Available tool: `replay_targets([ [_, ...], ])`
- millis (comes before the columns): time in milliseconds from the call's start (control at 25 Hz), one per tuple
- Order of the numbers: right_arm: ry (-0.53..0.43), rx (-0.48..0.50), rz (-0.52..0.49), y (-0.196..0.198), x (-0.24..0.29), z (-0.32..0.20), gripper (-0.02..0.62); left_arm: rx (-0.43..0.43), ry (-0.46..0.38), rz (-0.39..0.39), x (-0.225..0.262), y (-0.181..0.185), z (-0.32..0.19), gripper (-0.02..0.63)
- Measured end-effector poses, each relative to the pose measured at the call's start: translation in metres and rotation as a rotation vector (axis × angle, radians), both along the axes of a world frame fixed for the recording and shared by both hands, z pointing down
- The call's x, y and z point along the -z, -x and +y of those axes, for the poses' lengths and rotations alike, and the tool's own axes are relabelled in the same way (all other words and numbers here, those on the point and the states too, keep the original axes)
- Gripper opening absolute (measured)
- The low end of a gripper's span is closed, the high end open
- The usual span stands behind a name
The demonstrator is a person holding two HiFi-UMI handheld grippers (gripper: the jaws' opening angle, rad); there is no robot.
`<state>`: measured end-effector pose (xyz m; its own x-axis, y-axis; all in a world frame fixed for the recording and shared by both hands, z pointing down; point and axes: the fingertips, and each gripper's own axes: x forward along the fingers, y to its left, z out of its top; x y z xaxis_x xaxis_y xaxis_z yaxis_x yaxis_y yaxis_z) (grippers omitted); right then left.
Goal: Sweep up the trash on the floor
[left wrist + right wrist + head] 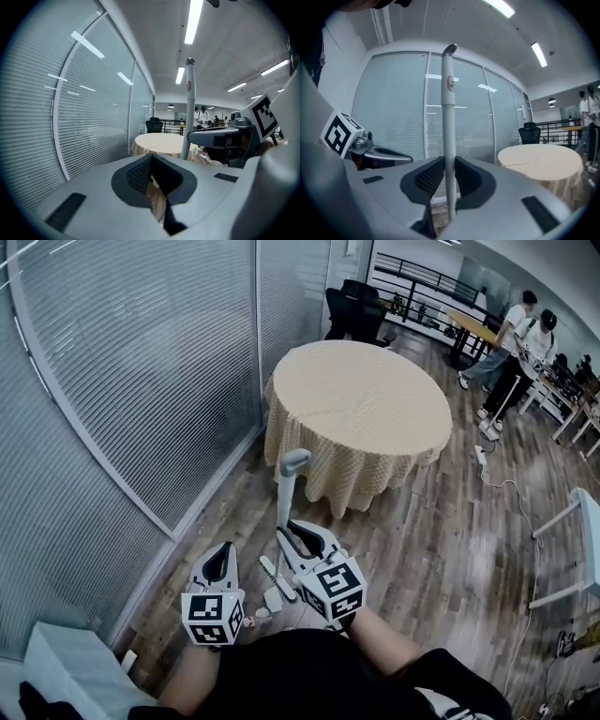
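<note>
A tall white broom handle [285, 486] with a grey top stands upright on the wooden floor, and my right gripper [292, 532] is shut on its lower part. In the right gripper view the handle [449, 117] runs straight up between the pads of the right gripper [449, 187]. My left gripper [222, 552] is just to its left, shut with nothing in it [151, 161]; the handle [190, 108] stands clear of it. Small white scraps of trash [272, 598] lie on the floor between the grippers, beside the broom's foot.
A round table with a yellow checked cloth [361, 404] stands just ahead. A glass wall with blinds [141, 381] runs along the left. A white box [70, 671] is at lower left. A cable [511, 488], a white frame [572, 549] and people [520, 343] are to the right.
</note>
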<state>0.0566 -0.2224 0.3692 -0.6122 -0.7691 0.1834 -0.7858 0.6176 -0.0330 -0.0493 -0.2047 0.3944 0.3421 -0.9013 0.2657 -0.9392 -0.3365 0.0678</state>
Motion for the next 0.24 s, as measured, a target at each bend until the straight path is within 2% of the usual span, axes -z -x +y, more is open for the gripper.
replay_targets([
  [240,-0.004,-0.001,0.008,-0.0032,0.0006,0.0034,0.083,-0.009,0.003,0.002,0.0023,-0.0054,0.0045,-0.005],
])
